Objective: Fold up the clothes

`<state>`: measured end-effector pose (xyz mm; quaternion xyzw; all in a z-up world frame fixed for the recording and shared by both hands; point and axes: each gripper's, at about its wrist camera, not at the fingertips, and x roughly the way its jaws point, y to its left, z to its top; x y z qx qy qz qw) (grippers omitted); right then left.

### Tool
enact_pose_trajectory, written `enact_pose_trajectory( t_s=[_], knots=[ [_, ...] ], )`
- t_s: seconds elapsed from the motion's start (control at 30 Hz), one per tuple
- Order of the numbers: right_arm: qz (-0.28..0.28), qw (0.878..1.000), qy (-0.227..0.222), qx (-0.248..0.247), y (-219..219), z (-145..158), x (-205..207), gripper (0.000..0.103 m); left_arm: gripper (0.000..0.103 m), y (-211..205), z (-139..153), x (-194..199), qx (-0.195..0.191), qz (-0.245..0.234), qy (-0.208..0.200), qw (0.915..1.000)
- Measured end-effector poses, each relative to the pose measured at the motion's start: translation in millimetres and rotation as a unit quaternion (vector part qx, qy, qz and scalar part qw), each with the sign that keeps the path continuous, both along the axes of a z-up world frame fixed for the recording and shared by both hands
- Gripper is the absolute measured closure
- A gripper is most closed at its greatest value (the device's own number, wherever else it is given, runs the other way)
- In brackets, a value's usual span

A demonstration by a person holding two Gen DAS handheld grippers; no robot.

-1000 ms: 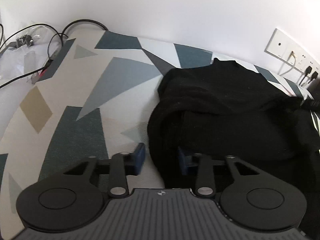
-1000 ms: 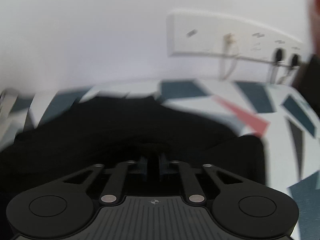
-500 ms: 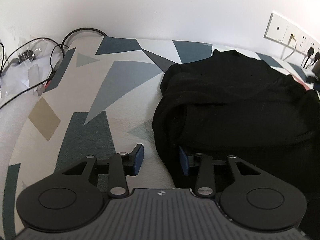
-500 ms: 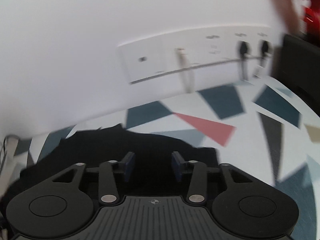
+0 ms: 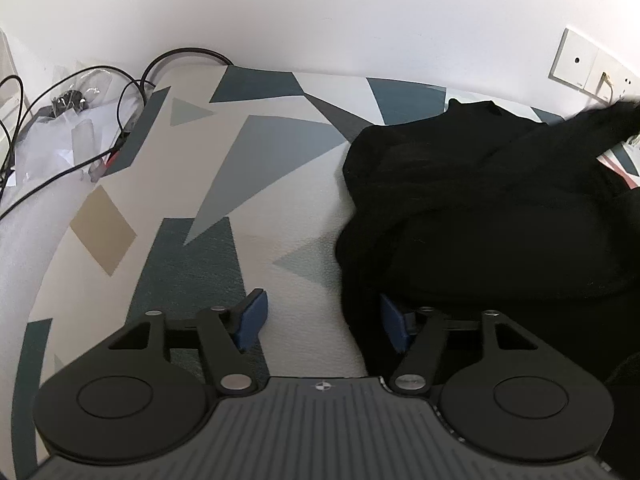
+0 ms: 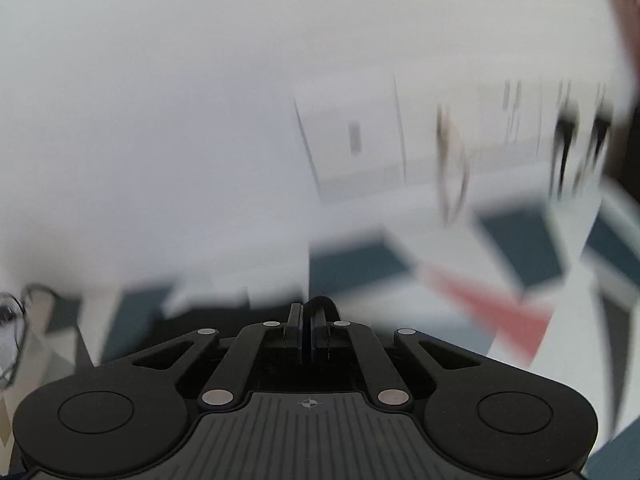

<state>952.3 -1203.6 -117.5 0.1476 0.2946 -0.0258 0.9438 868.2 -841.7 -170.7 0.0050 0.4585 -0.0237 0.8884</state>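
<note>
Left gripper (image 5: 322, 316): jaws spread wide, nothing between the blue pads; it hangs low over the surface, its right pad (image 5: 394, 322) right at the near hem of the cloth, the left pad over bare cover.
Black garment (image 5: 480, 208): ahead and to the right of the left gripper, a rumpled heap with soft rolled folds; matte, slightly fuzzy knit-like fabric. One strip of it rises off toward the far right, stretched taut.
Right gripper (image 6: 310, 320): jaws nearly closed, pinching a thin bit of black fabric that loops up just past the tips; this view is heavily motion-blurred.
Patterned cover (image 5: 224, 184): under and ahead of both grippers, a flat woven-looking textile with white ground and angular shapes in dark teal, grey, tan, and a red one ahead-right of the right gripper.
Black cables (image 5: 120, 80): far ahead-left of the left gripper, thin and looping over clear plastic wrapping.
Wall sockets (image 5: 588, 68): far ahead-right, flat white plates on a plain white wall.
</note>
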Motion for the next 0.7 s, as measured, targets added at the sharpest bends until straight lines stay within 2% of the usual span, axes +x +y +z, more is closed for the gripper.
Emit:
enact_pose_trajectory(
  t_s=[0.07,0.13,0.27,0.33,0.4,0.53,0.6,0.7],
  knots=[
    [-0.015,0.999,-0.031,-0.006,-13.3,16.1,-25.7,0.1,0.04,-0.7,-0.1,-1.0,0.004,-0.002,-0.001,1.0],
    [-0.018,0.999,-0.04,-0.002,-27.1,16.4,-56.8,0.1,0.04,-1.4,-0.3,-1.9,0.008,-0.004,-0.002,1.0],
    [-0.032,0.999,0.042,0.011,-43.9,-23.2,-109.7,0.099,0.038,-2.7,-0.6,-3.8,0.017,-0.008,-0.004,0.9998],
    [-0.054,0.994,0.088,0.027,-49.7,-45.0,-131.8,0.094,0.038,-3.4,-0.7,-4.8,0.021,-0.011,-0.005,0.9997],
    [-0.086,0.991,0.097,0.046,-58.3,-53.8,-154.6,0.088,0.038,-4.4,-0.5,-6.6,0.025,-0.012,-0.007,0.9996],
    [-0.119,0.987,0.083,0.074,-69.3,-51.1,-168.4,0.079,0.038,-4.0,0.4,-10.5,0.022,-0.009,-0.008,0.9997],
    [-0.134,0.984,0.076,0.088,-74.6,-49.1,-174.0,0.07,0.038,-5.7,1.5,-12.7,0.026,-0.013,-0.013,0.9995],
    [-0.118,0.988,0.066,0.078,-72.0,-46.9,-154.4,0.067,0.038,-12.6,2.7,-15.9,0.051,-0.026,-0.021,0.9981]
  ],
)
